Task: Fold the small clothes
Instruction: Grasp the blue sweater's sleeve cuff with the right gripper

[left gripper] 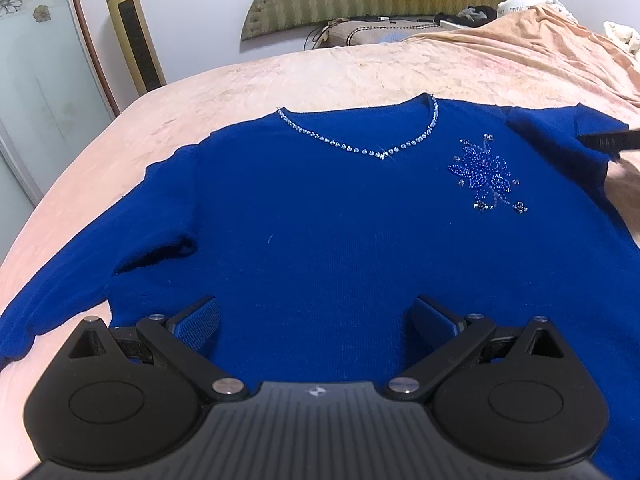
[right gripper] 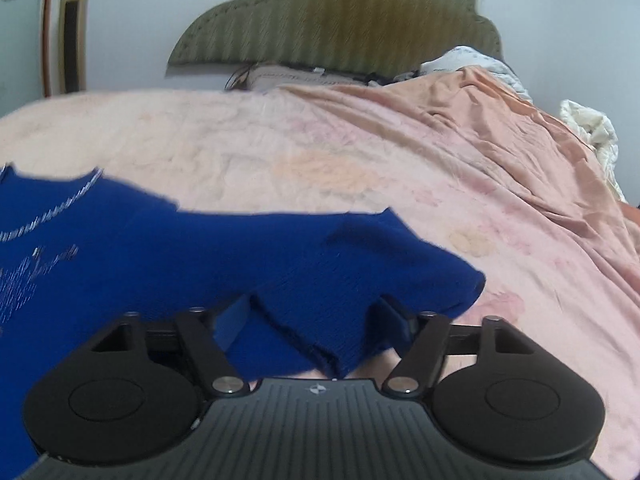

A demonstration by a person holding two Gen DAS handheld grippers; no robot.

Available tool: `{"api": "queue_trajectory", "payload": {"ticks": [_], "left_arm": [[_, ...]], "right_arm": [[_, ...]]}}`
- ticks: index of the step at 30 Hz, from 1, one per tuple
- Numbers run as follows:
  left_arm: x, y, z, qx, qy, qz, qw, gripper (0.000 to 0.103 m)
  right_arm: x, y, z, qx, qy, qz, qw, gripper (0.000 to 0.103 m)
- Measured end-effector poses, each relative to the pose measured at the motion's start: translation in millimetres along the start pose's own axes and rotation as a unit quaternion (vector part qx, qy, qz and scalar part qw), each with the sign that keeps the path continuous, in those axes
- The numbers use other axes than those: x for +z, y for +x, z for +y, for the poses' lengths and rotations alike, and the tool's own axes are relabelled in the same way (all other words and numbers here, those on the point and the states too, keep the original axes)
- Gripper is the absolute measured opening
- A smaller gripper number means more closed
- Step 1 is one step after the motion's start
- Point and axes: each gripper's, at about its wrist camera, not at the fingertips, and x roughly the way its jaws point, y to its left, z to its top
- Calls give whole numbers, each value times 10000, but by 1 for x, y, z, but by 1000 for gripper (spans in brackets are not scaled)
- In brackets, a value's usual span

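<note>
1. Sleeve-folding looks like the step in hand: the blue sweater (left gripper: 320, 220) lies face up and spread flat on the bed (left gripper: 280, 76), nothing folded over the body yet.
2. The right gripper (right gripper: 314, 324) has the short sleeve (right gripper: 320, 280) between its jaws, which stand part open; blur and bunched cloth hide whether the pads press it, so I cannot tell if it is gripped.
3. The sleeve's cuff edge (right gripper: 320, 354) hangs back toward the jaws' base; the beaded neckline (right gripper: 60, 204) lies far to their left.
4. The left gripper (left gripper: 316, 320) hangs with jaws wide open and empty above the sweater's lower body, hem side nearest.
5. The next move likely calls for a firm pinch on the sleeve, then carrying it across the chest.
</note>
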Motion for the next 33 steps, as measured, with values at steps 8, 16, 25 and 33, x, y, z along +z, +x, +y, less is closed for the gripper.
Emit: {"api": "queue_trajectory", "payload": {"ticks": [8, 16, 25, 33], "left_arm": [[0, 3, 0, 6, 2, 47, 10000, 103], [1, 0, 5, 53, -38, 1, 10000, 103], [2, -1, 1, 6, 31, -33, 10000, 103], [7, -6, 7, -26, -75, -139, 9999, 103]], "right_arm": [[1, -5, -51, 118, 1521, -100, 9882, 13], [14, -43, -126, -673, 2139, -543, 9730, 13], [22, -89, -211, -1702, 2411, -766, 9524, 13], [11, -117, -229, -1873, 2678, -760, 9420, 14]]}}
